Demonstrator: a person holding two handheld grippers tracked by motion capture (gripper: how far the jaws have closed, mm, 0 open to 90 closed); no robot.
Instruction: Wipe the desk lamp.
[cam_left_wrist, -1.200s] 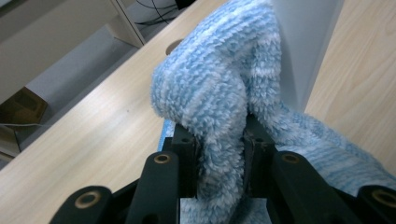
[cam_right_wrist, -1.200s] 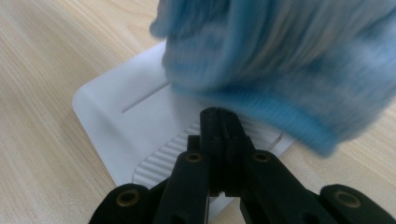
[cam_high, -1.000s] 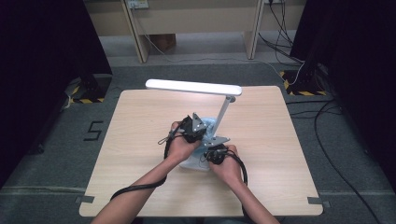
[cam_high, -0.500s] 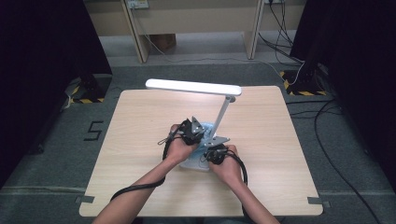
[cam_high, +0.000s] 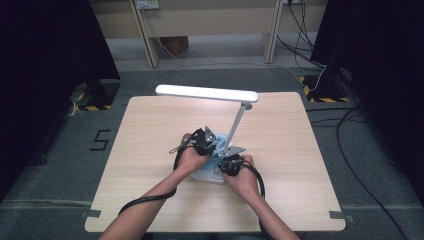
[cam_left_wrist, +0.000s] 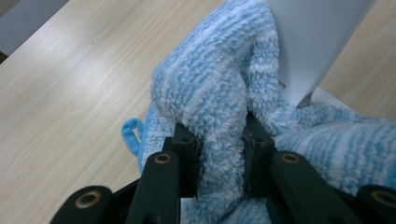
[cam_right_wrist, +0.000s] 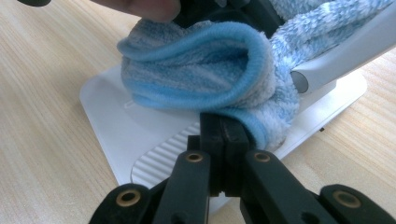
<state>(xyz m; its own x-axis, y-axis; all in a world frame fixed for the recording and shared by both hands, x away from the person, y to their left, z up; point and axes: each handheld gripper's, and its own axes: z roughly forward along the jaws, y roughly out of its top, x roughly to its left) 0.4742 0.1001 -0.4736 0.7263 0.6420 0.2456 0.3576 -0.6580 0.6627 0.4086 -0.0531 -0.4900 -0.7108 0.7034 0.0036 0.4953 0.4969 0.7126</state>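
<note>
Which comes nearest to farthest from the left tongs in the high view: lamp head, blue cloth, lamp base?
1. blue cloth: clamped in the left tongs, beside the lamp's stem.
2. lamp base: just below, toward the person, between the hands.
3. lamp head: the white bar above, toward the table's far edge.

Even, soft light fell from above on the pale wooden surface (cam_high: 150, 150), while black curtains at both sides of the high view swallowed all detail, and the desk lamp's head (cam_high: 206, 92) read as a bright, nearly blown-out white bar. In both gripper views the blue towel (cam_left_wrist: 210, 93) was sharp in the middle, but the black fingers (cam_left_wrist: 187, 158) at the bottom edge were soft and dark. Shadows were faint and short.
</note>
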